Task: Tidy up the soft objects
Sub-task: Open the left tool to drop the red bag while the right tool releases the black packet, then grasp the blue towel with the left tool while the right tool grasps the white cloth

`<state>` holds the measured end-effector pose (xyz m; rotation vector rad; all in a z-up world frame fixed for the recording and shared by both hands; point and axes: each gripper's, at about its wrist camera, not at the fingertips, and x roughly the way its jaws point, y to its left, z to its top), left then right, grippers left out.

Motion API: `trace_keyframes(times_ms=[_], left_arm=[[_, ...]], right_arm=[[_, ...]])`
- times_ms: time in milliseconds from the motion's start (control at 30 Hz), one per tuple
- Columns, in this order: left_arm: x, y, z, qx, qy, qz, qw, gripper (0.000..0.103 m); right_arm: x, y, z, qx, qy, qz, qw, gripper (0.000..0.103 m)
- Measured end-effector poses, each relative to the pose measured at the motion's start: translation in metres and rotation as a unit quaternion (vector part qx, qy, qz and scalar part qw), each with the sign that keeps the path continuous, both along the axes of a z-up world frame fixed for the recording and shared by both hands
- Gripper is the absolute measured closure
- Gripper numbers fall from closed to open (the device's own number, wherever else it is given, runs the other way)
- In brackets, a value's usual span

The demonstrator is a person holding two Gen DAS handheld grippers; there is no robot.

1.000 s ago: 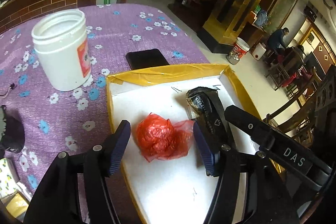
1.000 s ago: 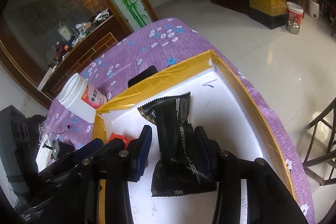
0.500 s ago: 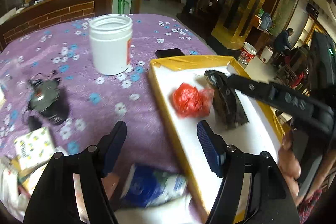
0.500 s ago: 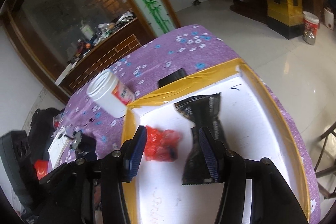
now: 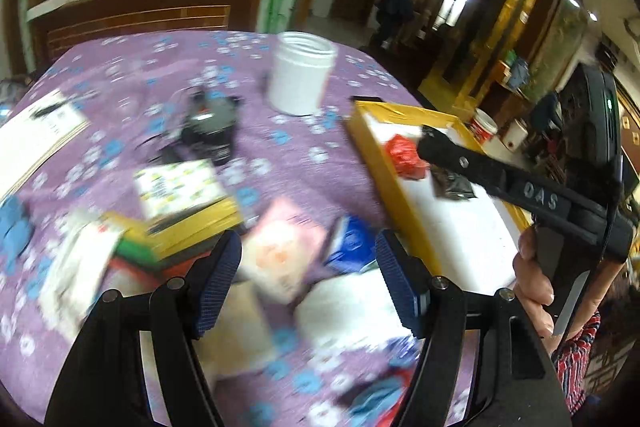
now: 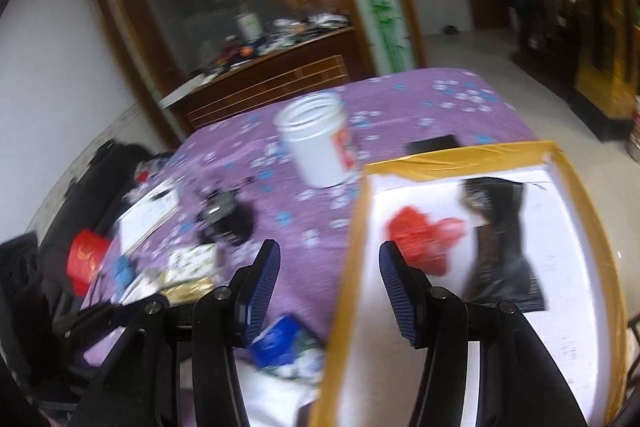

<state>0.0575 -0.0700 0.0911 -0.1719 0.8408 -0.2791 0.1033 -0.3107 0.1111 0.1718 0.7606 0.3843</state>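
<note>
Purple flowered table (image 5: 120, 67) carries a yellow-rimmed tray (image 6: 460, 157) at its right edge. In the tray: black packet (image 6: 500, 239) toward the far right corner, red bag (image 6: 420, 231) just left of it. Pink packet (image 5: 280, 251) and blue packet (image 5: 352, 243) lie by the table's near edge. Left gripper (image 5: 308, 279) released, empty above them. Right gripper (image 6: 328, 287) released, empty, straddling the tray's left rim.

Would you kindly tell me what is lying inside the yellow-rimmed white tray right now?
Inside the yellow-rimmed white tray lie a crumpled red plastic bag and a black foil packet. Its near end is hidden behind the tongs.
</note>
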Motion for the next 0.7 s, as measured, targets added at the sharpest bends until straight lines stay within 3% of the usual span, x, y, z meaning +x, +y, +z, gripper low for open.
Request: trace_keyframes(times_ms=[200, 333, 533, 700], left_arm=[[-0.021, 0.062, -0.004, 0.012, -0.001, 0.066, 0.9977, 0.034], [-0.021, 0.111, -0.009, 0.030, 0.003, 0.130, 0.9911, 0.034], [0.002, 0.197, -0.027, -0.017, 0.055, 0.235, 0.9703, 0.034], [0.026, 0.238, -0.056, -0.019, 0.095, 0.295, 0.9507, 0.034]], right_arm=[[-0.017, 0.048, -0.013, -0.010, 0.009, 0.095, 0.995, 0.048], [-0.037, 0.079, -0.017, -0.028, -0.002, 0.157, 0.987, 0.048], [-0.051, 0.100, -0.024, -0.048, -0.008, 0.197, 0.979, 0.049], [-0.048, 0.096, -0.024, -0.043, -0.007, 0.191, 0.981, 0.049]])
